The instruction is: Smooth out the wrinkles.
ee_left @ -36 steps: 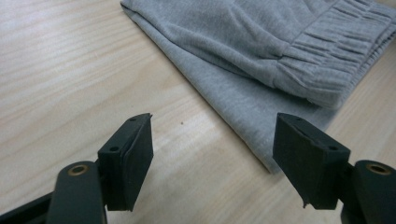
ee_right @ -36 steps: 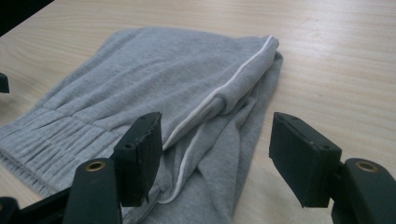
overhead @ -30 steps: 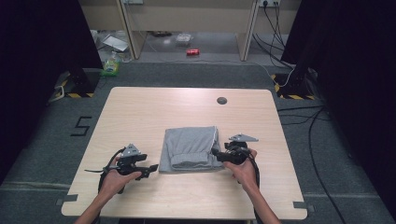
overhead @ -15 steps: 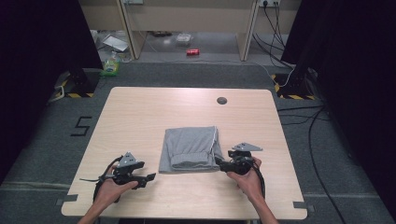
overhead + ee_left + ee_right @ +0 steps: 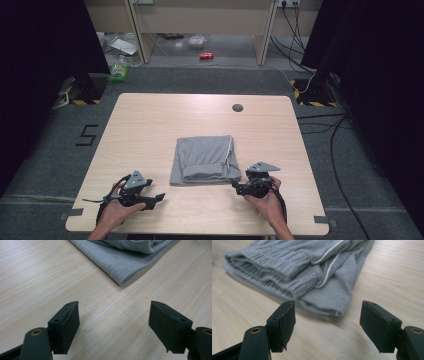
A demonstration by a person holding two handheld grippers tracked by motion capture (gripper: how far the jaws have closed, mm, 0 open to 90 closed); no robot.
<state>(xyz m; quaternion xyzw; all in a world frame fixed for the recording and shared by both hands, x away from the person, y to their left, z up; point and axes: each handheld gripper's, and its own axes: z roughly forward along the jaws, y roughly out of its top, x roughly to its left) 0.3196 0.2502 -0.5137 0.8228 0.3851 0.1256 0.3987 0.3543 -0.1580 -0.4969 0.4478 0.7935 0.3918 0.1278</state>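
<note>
The bench (image 5: 150, 125) carries one thing — a folded grey garment (image 5: 205, 159), lying a little right of middle and nearer the person's edge, its ribbed band and a white cord showing in the right gripper view (image 5: 294, 272). Since a second ago both hands have drawn back from it toward the near edge. The left gripper (image 5: 159, 197) now sits well off the garment's near left corner, the right gripper (image 5: 234, 186) just beside its near right corner. Both pairs of fingers have just been opening and stand released, with nothing between them — only bare wood. I judge the fold finished and the garment let go. Count: one bench, one garment, two grippers, one small dark disc (image 5: 237, 107) at the far side.
</note>
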